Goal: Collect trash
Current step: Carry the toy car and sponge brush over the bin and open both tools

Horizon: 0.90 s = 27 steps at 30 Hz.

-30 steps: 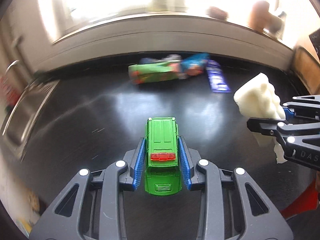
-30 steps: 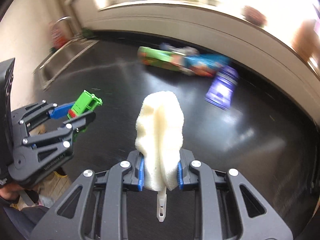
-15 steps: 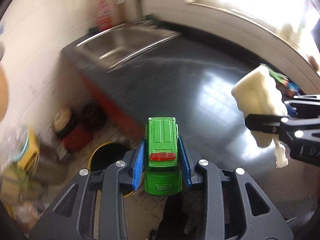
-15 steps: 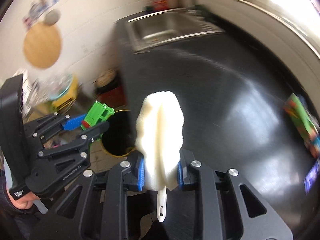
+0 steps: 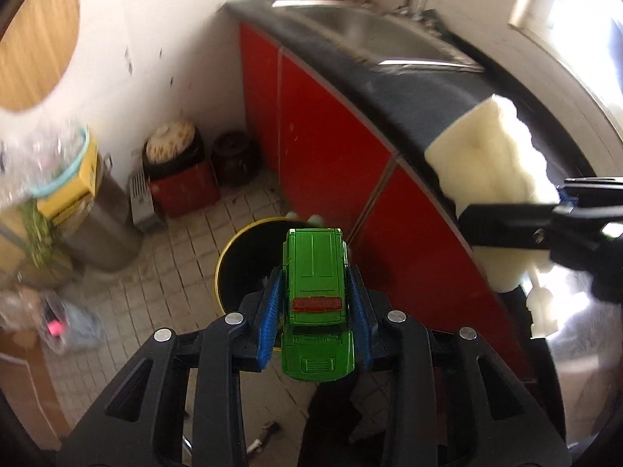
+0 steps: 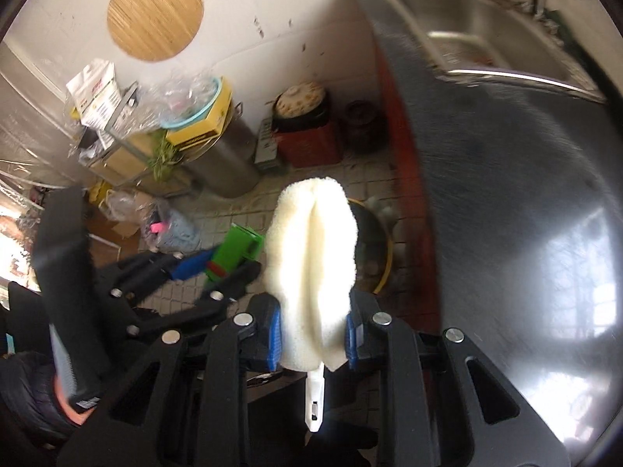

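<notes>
My left gripper (image 5: pixel 315 299) is shut on a green toy car (image 5: pixel 316 303), its blue pads pressing both sides. The car hangs over a round black bin with a yellow rim (image 5: pixel 233 249) on the tiled floor. My right gripper (image 6: pixel 313 330) is shut on a cream sponge brush (image 6: pixel 311 249) with a white handle (image 6: pixel 314 401). That sponge (image 5: pixel 490 171) shows at the right of the left wrist view, beside the counter edge. In the right wrist view the bin (image 6: pixel 383 257) lies just behind the sponge, and the left gripper (image 6: pixel 229 268) with the car (image 6: pixel 233 249) is at the left.
A black counter (image 6: pixel 525 202) with red cabinet doors (image 5: pixel 327 124) and a steel sink (image 6: pixel 479 27) runs along the right. A red box (image 5: pixel 183 190), a dark jar (image 5: pixel 233 155), a steel drum (image 6: pixel 229 163) and piled boxes and bags (image 6: pixel 155 116) crowd the floor by the white wall.
Both grippers swung left off the black counter and tipped down over the floor. The bin came into view beneath them. Each still holds its object.
</notes>
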Motion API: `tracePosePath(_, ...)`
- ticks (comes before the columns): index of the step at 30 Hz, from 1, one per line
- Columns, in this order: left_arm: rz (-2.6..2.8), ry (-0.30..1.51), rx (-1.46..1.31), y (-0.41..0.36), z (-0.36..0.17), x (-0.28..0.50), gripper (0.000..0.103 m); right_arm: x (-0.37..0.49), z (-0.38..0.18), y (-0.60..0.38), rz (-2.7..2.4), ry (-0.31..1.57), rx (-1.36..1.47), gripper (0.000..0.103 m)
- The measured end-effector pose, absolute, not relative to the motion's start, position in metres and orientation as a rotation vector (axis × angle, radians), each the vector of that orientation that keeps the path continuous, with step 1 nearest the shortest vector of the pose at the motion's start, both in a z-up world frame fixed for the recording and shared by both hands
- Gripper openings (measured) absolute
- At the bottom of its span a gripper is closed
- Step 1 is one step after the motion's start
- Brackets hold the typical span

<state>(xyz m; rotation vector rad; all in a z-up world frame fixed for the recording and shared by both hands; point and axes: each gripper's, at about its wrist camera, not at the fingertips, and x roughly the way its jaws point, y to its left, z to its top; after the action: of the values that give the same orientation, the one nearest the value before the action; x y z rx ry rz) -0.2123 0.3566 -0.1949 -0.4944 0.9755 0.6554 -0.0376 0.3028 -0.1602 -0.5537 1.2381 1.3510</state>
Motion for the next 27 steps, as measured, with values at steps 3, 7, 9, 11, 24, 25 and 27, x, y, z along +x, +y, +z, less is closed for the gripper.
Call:
tracePosePath(3,0.678,0.982,-0.535,0.374,-0.215,-0.219,0.032,-0.040,-0.177,0.332,1.358,1.278,-0.579,0.025)
tracePosePath(7,0.697,0.984,-0.568,0.391,-0.230,-0.222,0.032,-0.039,-0.194,0.357,1.351,1.294,-0.615,0.025)
tracePosePath(9,0.710,0.987,-0.580,0.397,-0.235,-0.223,0.032,-0.039,-0.200,0.366,1.346,1.304,-0.628,0.025)
tracePosePath(11,0.712,0.988,-0.587,0.403,-0.240,-0.224,0.032,-0.038,-0.206,0.372,1.343,1.311,-0.644,0.025)
tracePosePath(24,0.721,0.982,-0.600,0.424,-0.250,-0.224,0.073,-0.032,-0.208,0.393,1.360,1.317,-0.643,0.059)
tracePosePath(25,0.720,0.984,-0.597,0.423,-0.250,-0.224,0.074,-0.031,-0.206,0.391,1.358,1.314,-0.640,0.059)
tracePosePath(27,0.716,0.985,-0.590,0.422,-0.248,-0.224,0.074,-0.029,-0.204,0.388,1.353,1.314,-0.637,0.059)
